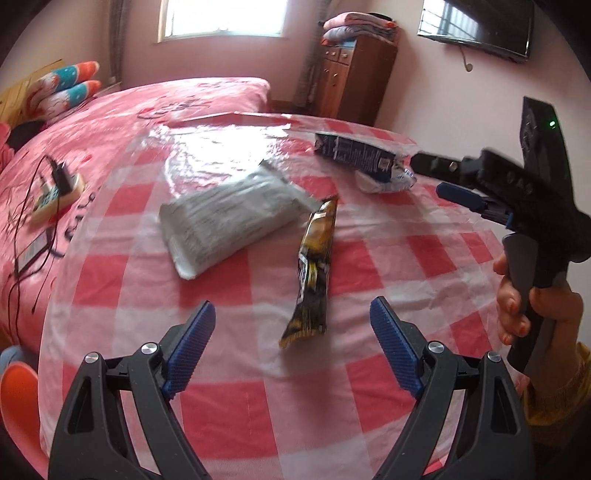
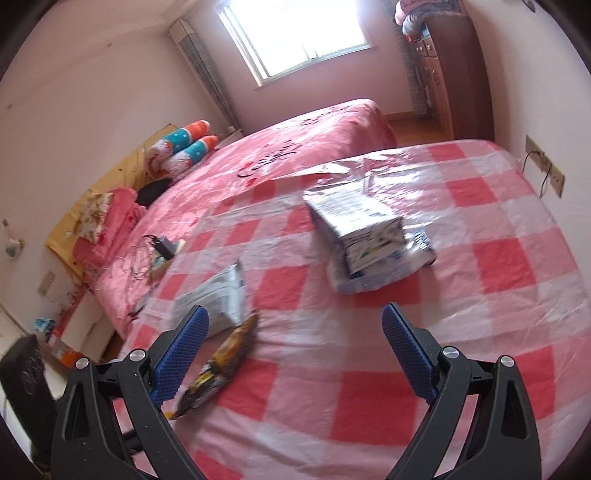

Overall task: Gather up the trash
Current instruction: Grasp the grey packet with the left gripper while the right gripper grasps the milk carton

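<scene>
Trash lies on the red-and-white checked tablecloth [image 1: 229,413]. A yellow-black snack wrapper [image 1: 314,266] sits just ahead of my left gripper [image 1: 293,306], which is open and holds nothing. Left of it rests a grey-white pouch [image 1: 229,221]. At the far right, a dark printed carton [image 1: 354,155] lies on crumpled white-blue plastic [image 1: 388,181], with my right gripper [image 1: 434,177] close beside it. In the right wrist view that gripper [image 2: 295,312] is open and empty. The carton [image 2: 362,229] is ahead of it, and the wrapper [image 2: 221,362] and pouch [image 2: 218,299] lie by its left finger.
A hand [image 1: 517,306] holds the right gripper's handle. Clear glossy plastic covers the cloth. A pink bed [image 1: 110,122] adjoins the table on the left, with a power strip and cables [image 1: 55,192]. A wooden cabinet [image 1: 354,74] and a wall TV [image 1: 480,26] stand behind.
</scene>
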A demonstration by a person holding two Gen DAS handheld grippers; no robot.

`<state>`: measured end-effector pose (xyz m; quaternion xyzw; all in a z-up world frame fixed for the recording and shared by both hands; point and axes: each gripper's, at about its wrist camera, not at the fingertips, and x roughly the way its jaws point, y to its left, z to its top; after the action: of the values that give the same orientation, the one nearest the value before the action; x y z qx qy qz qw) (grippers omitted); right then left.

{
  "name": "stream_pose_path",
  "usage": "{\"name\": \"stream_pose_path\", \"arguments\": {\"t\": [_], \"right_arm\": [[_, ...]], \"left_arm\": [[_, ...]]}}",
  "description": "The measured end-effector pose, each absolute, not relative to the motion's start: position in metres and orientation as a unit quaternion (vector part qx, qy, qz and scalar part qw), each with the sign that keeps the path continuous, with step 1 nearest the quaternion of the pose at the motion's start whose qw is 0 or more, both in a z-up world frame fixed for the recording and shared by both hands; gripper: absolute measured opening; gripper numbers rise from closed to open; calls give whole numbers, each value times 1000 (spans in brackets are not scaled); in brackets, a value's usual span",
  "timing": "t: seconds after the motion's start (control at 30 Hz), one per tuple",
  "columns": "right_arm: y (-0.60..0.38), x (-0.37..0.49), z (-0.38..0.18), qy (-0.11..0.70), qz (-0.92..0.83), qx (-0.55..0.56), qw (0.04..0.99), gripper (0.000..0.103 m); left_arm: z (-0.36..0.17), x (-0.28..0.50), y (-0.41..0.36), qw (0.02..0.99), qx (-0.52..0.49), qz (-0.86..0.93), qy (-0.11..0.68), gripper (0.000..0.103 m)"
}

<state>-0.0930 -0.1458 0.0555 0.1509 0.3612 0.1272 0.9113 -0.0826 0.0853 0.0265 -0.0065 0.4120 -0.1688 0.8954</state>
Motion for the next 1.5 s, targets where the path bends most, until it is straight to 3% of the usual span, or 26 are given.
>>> {"name": "stream_pose_path", "arguments": {"t": [0.33,0.83,0.87,1.0,1.27,1.33,1.43,1.5], "right_arm": [[-172,-39,57,384,103,137,907,94],[-157,34,38,433,146,91,885,94],[-154,37,35,436,147,88,883,94],[-144,43,29,445,151,72,880,94],[-132,42,16,442,118,16,889,94],[-129,41,11,446,107,-1,889,79],[-128,38,10,442,91,-17,892,70],[-128,36,10,439,88,-19,894,70]], "left_arm": [[39,-22,116,894,62,-208,393,86],[10,50,104,835,154,-326,416,86],[8,54,103,831,157,-332,418,90],[-1,67,98,817,146,-350,434,96],[-8,67,88,835,133,-325,423,96],[-8,67,89,839,127,-316,424,96],[-8,67,89,847,114,-298,425,93],[-8,67,89,851,109,-289,425,91]]}}
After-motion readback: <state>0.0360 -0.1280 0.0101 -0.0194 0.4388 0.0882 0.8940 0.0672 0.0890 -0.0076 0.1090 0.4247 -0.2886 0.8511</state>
